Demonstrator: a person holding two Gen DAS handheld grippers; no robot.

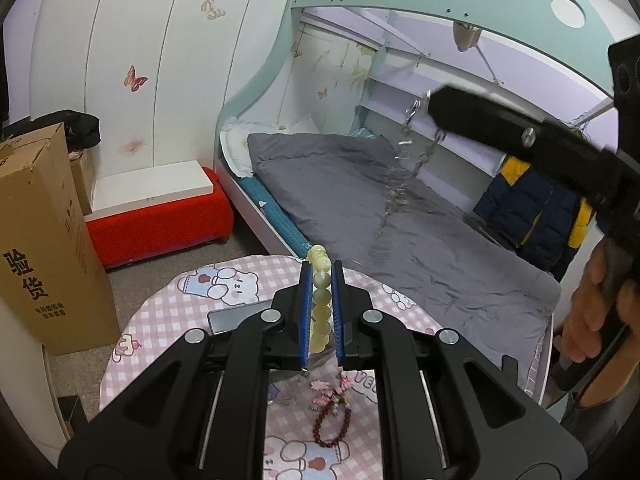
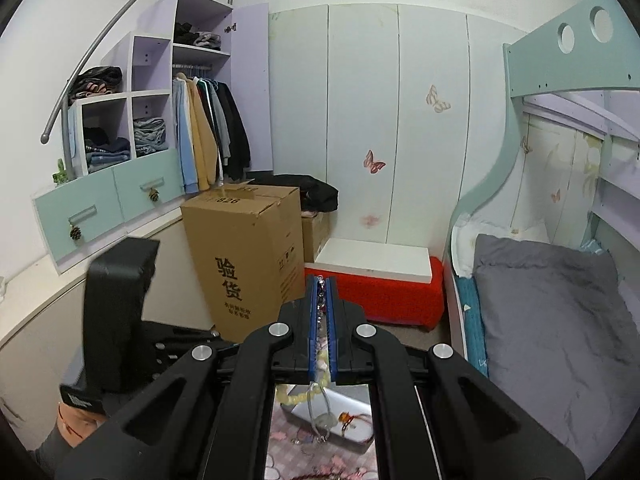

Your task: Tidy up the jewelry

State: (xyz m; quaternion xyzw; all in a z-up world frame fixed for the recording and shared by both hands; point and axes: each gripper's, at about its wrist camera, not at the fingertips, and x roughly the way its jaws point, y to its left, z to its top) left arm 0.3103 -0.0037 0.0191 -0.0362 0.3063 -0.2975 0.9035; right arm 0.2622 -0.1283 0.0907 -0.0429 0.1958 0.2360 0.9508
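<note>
Left tool (image 1: 322,276): clamped on a pale yellow-green bead bracelet (image 1: 321,300), lifted above the worktop (image 1: 160,312), apparently for sorting. Right tool (image 2: 321,280): pinches a silver chain (image 1: 404,168) dangling clear above the worktop, likely to keep it untangled.

Both grippers raised — left gripper (image 1: 322,312), right gripper (image 2: 322,320) — jaws clamped.
</note>
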